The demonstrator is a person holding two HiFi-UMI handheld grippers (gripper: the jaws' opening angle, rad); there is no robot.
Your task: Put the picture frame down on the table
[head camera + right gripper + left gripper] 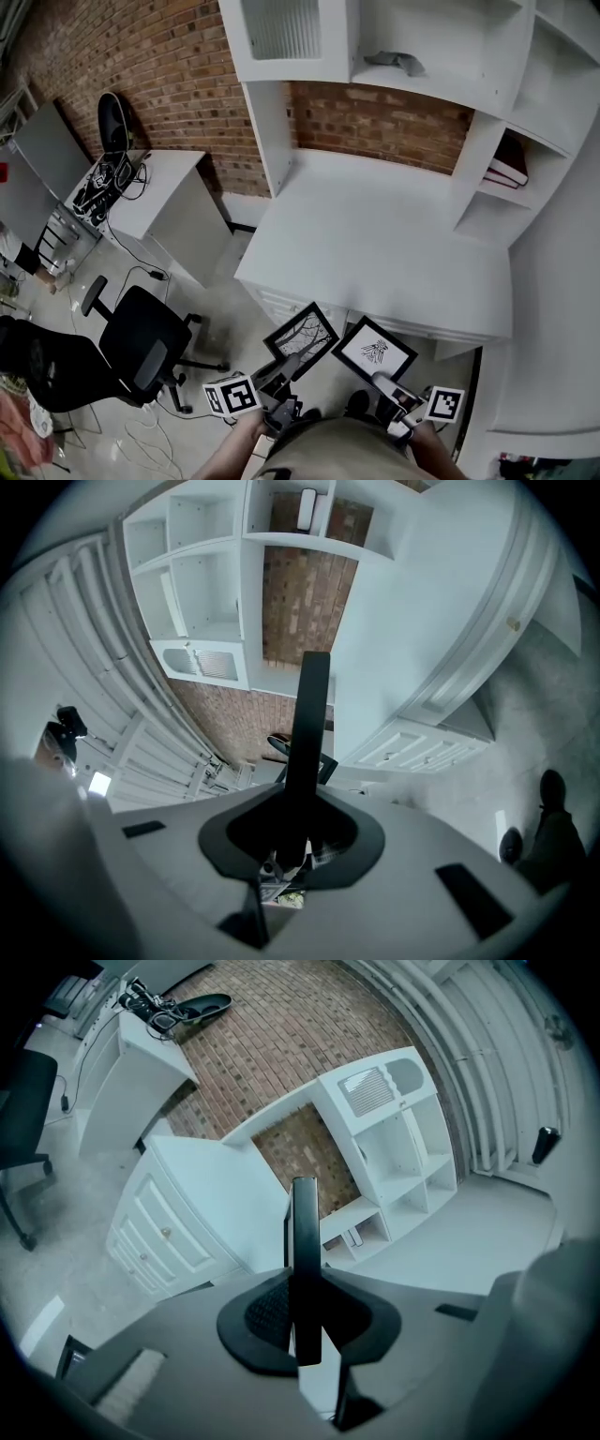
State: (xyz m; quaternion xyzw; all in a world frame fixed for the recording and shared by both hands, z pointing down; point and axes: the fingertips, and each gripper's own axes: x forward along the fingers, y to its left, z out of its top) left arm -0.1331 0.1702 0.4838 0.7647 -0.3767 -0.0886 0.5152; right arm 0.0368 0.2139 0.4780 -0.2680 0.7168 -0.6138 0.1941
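Note:
I hold two black picture frames below the front edge of the white desk. The left picture frame shows a branch print, and my left gripper is shut on its lower edge. The right picture frame shows a dark figure on white, with my right gripper shut on its near edge. Seen edge-on, the left frame stands as a dark bar between the jaws of the left gripper, with the desk beyond it. In the right gripper view the other frame rises the same way from the right gripper.
A white hutch with shelves stands on the back of the desk, holding books and a grey object. A black office chair stands at the left on the floor. Behind it is a side table with cables.

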